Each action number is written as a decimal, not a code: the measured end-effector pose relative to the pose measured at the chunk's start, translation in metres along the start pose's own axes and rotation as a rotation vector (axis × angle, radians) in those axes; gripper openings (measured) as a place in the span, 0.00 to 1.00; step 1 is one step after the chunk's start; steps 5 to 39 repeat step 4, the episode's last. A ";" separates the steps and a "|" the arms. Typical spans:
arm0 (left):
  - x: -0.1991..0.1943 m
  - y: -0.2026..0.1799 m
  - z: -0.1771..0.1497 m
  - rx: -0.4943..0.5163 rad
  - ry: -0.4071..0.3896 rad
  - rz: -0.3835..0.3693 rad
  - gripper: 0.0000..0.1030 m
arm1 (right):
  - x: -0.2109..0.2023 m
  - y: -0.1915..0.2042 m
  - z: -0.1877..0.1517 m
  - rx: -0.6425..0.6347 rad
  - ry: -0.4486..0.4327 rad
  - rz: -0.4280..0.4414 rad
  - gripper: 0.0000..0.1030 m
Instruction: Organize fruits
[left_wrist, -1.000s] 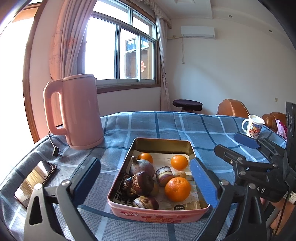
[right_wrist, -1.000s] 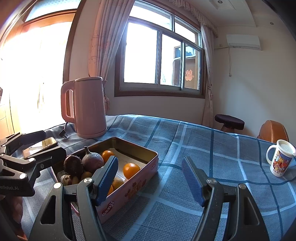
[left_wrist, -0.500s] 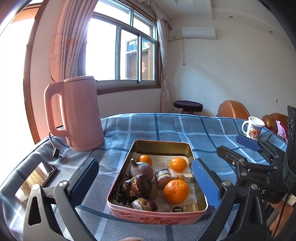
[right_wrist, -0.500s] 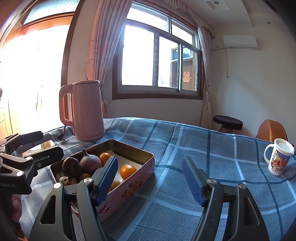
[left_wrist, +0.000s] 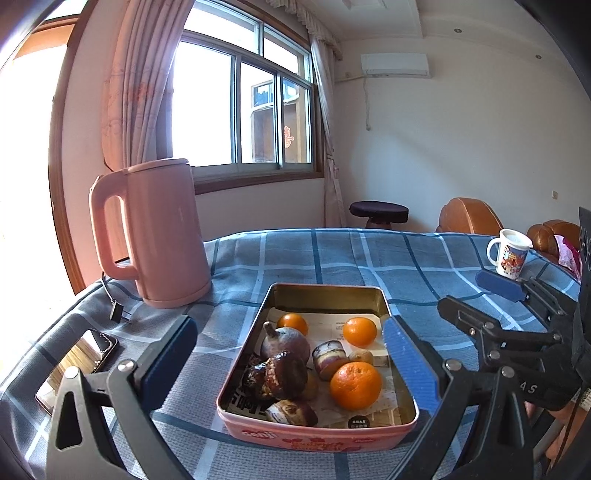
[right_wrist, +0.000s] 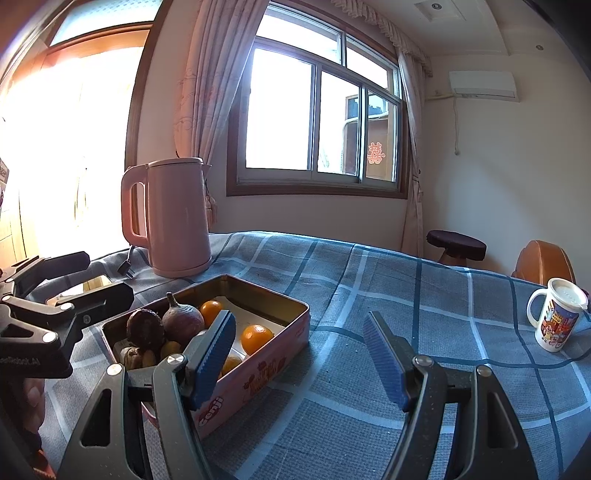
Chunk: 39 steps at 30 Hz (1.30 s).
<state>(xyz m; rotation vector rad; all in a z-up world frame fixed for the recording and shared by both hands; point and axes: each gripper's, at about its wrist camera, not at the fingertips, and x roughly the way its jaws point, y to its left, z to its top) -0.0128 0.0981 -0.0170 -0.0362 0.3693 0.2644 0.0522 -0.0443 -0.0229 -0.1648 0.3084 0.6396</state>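
Note:
A pink tin (left_wrist: 314, 437) sits on the blue checked cloth, holding three oranges (left_wrist: 355, 385), a purple fruit with a stem (left_wrist: 285, 341), dark brown fruits (left_wrist: 282, 374) and small pieces. My left gripper (left_wrist: 288, 365) is open and empty, its blue pads standing either side of the tin's near half, above it. My right gripper (right_wrist: 299, 358) is open and empty to the right of the tin (right_wrist: 258, 369), over bare cloth. Each gripper also shows in the other's view: the right one (left_wrist: 513, 325) and the left one (right_wrist: 55, 295).
A pink kettle (left_wrist: 155, 236) with its cord and plug stands at the back left of the tin. A phone (left_wrist: 74, 365) lies at the left edge. A printed mug (left_wrist: 511, 256) stands at the far right. Chairs and a stool lie beyond the table.
Both grippers have drawn back and up slightly from the tin. Both stay open and empty. The fruits have not moved.

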 end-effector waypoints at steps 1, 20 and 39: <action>0.000 -0.001 0.000 0.004 0.000 -0.004 1.00 | -0.001 0.000 0.000 -0.003 0.001 -0.002 0.71; -0.001 -0.005 0.001 0.006 0.000 -0.015 1.00 | -0.005 -0.005 -0.001 -0.003 0.002 -0.009 0.71; -0.001 -0.005 0.001 0.006 0.000 -0.015 1.00 | -0.005 -0.005 -0.001 -0.003 0.002 -0.009 0.71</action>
